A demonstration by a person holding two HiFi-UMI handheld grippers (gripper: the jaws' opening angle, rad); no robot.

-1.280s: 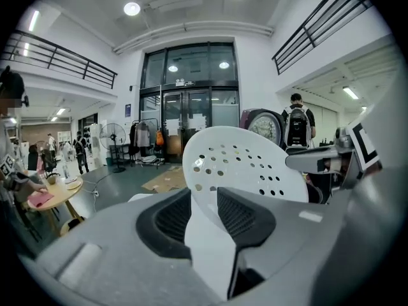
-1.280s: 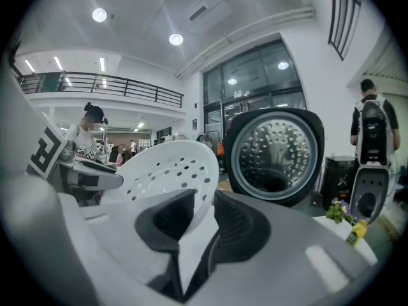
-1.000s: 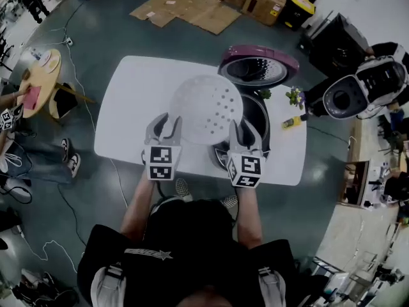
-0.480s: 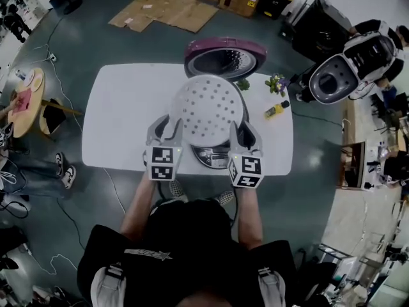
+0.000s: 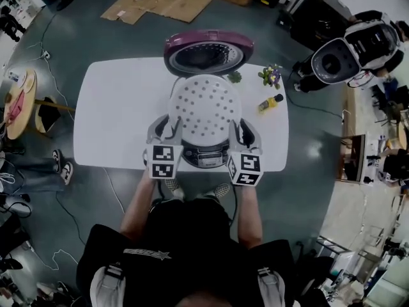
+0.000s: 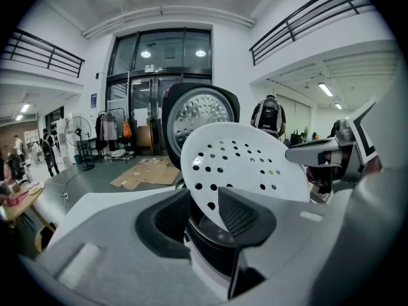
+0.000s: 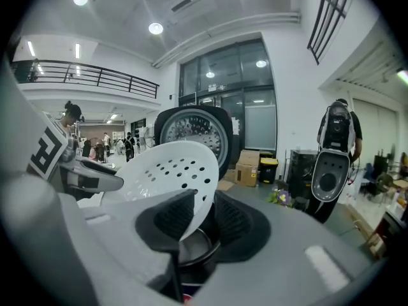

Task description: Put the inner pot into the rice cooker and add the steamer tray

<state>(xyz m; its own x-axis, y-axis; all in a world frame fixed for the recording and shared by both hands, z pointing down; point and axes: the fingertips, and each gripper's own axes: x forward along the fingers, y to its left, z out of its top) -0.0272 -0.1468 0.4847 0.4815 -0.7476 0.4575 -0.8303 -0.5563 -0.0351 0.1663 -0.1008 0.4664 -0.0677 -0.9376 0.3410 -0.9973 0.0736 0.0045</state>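
Observation:
A white perforated steamer tray point(image 5: 204, 107) hangs tilted just above the mouth of the rice cooker point(image 5: 204, 156), which stands on the white table point(image 5: 115, 107) with its maroon lid point(image 5: 208, 51) swung up behind. My left gripper point(image 5: 167, 128) is shut on the tray's left rim and my right gripper point(image 5: 241, 132) is shut on its right rim. In the left gripper view the tray point(image 6: 245, 161) sits between the pads of the left gripper point(image 6: 204, 209), with the inner pot's rim point(image 6: 210, 238) in the cooker below. In the right gripper view the right gripper point(image 7: 201, 218) pinches the tray's edge point(image 7: 169, 171).
A yellow bottle point(image 5: 270, 102), a small bunch of flowers point(image 5: 271, 75) and a green sprig point(image 5: 234, 77) lie at the table's back right. A white machine point(image 5: 339, 59) stands on the floor to the right, cardboard point(image 5: 160, 5) behind, a round wooden table point(image 5: 16, 101) far left.
Both grippers carried the steamer tray from beside the cooker's left to directly over its opening and a little lower. Both still grip the tray.

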